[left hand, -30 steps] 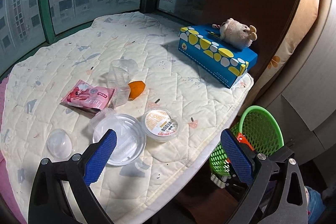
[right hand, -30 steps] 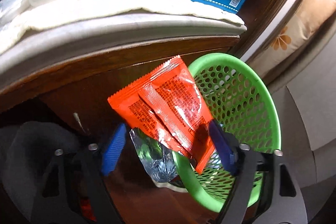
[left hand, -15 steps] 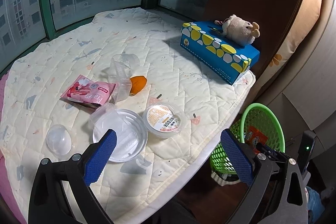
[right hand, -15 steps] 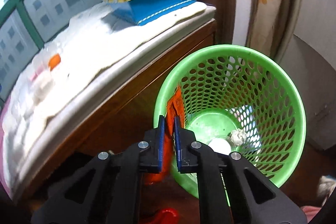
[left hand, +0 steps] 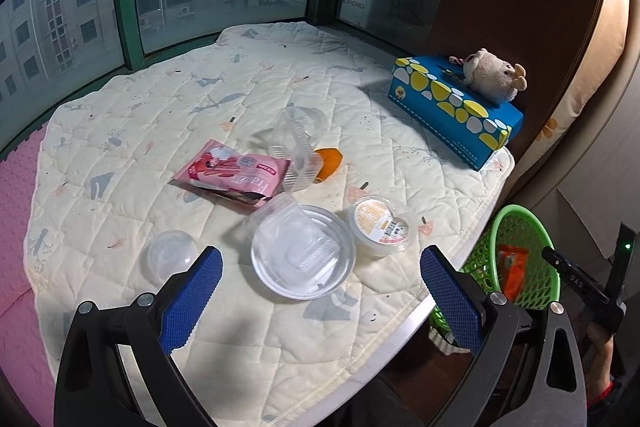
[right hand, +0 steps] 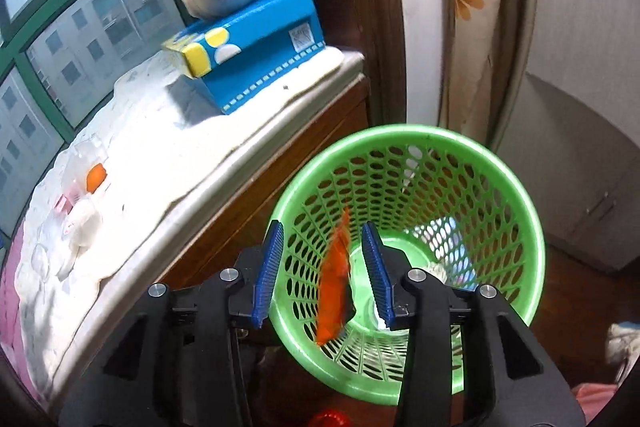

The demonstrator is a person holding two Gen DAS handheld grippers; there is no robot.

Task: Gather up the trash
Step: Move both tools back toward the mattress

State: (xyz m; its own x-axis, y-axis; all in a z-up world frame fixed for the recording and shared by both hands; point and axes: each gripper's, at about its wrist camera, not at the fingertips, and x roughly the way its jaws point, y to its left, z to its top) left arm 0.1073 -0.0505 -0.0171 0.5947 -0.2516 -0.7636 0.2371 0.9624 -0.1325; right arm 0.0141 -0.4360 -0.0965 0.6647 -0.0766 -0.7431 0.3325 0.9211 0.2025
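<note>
Right gripper [right hand: 323, 267] parted over basket [right hand: 500, 179].

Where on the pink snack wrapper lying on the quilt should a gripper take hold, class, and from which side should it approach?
Grip the pink snack wrapper at its near, torn-looking dark edge, which seems slightly lifted off the quilt. Approach with the left gripper from the camera side, low and tilted, one finger sliding under. Its far right corner touches the ribbed clear container, so avoid that side.

left: above quilt [left hand: 280, 75] | right: over basket [right hand: 472, 147] | shared: basket, tissue box [left hand: 456, 103]
</note>
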